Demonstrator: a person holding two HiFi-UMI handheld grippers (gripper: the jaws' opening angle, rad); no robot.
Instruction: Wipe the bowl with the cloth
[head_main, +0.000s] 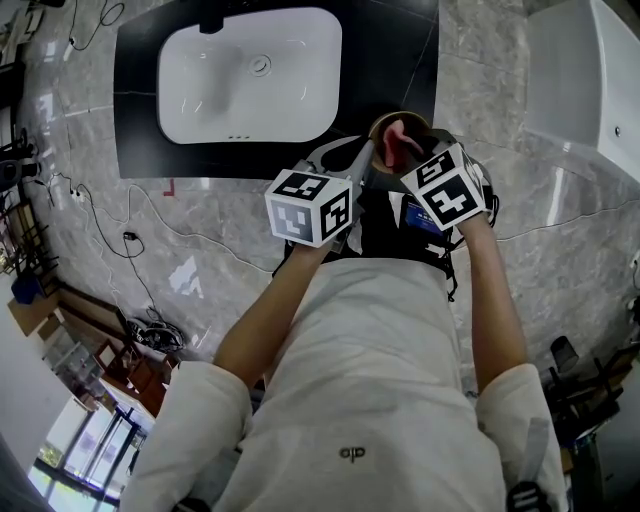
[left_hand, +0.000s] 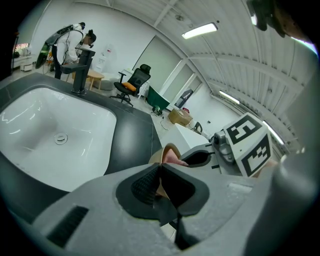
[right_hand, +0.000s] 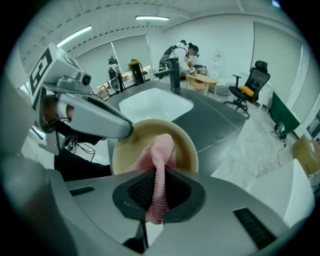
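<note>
I hold a tan bowl (right_hand: 150, 142) in the air in front of the dark counter. My left gripper (left_hand: 159, 184) is shut on the bowl's rim (left_hand: 169, 151), which shows thin between its pads. My right gripper (right_hand: 154, 192) is shut on a pink waffle cloth (right_hand: 160, 160); the cloth runs up from the jaws and lies folded inside the bowl. In the head view the bowl (head_main: 385, 128) and the pink cloth (head_main: 400, 143) peek out past the two marker cubes, left gripper (head_main: 362, 170) and right gripper (head_main: 413, 155) close together.
A white sink basin (head_main: 250, 75) is set in a black counter (head_main: 390, 60) just beyond the bowl, with a dark tap (right_hand: 173, 74) at its far side. Marble floor (head_main: 200, 260) lies below, with cables. A person stands at a table far off (left_hand: 70, 42).
</note>
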